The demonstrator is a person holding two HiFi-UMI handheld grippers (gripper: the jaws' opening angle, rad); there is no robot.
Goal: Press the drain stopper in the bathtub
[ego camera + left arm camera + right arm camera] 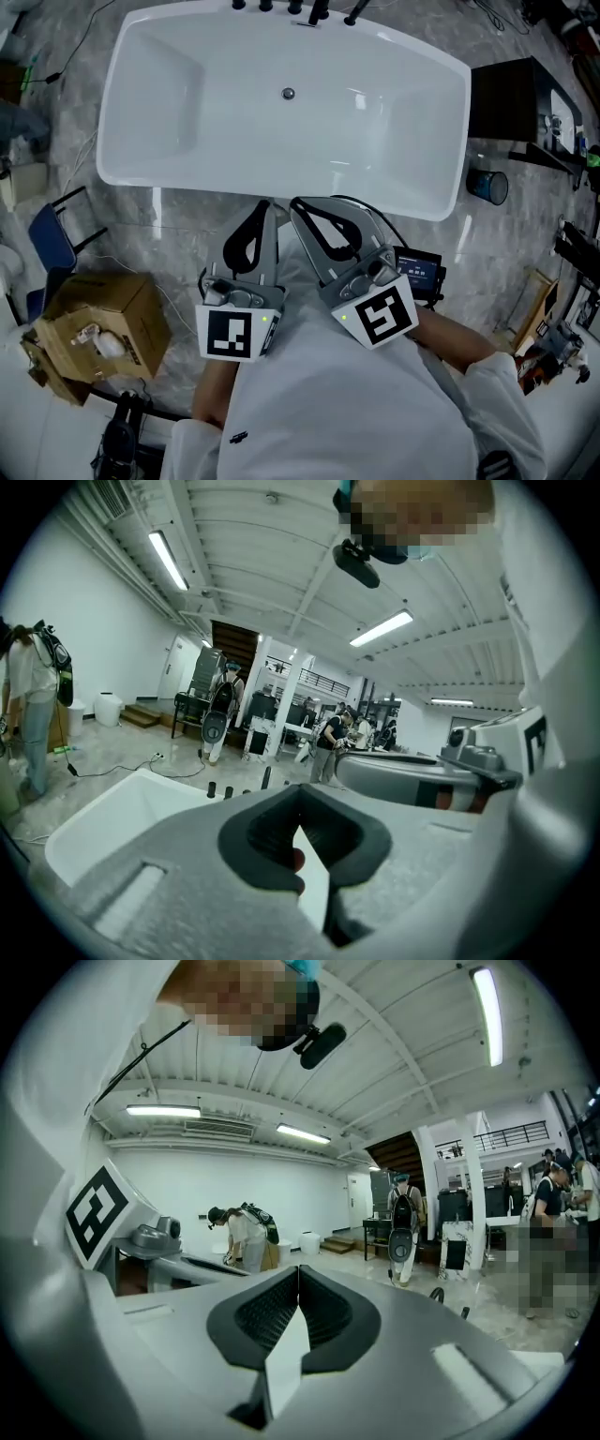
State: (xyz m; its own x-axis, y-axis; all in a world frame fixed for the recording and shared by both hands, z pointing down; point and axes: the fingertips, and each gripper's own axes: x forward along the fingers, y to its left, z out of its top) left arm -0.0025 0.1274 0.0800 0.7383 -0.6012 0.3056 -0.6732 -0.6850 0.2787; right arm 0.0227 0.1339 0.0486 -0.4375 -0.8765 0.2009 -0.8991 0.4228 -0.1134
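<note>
Bathtub (pixel 394 141), its drain stopper (pixel 289 94) well beyond closed, empty left gripper (pixel 268 205) and right gripper (pixel 297 202)

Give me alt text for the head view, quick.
Seen from above, a white bathtub lies empty, its drain stopper untouched at the middle. Both the left gripper and right gripper hover short of its near rim, jaws shut.

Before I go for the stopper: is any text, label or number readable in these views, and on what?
Nothing here can be read as text.
Cardboard box: dark marks on its side, too small to read.
Small screen: lit blue, contents too small to read.
Left marker cube: black-and-white square pattern only, no letters.
Right marker cube: the same kind of pattern, no letters.
</note>
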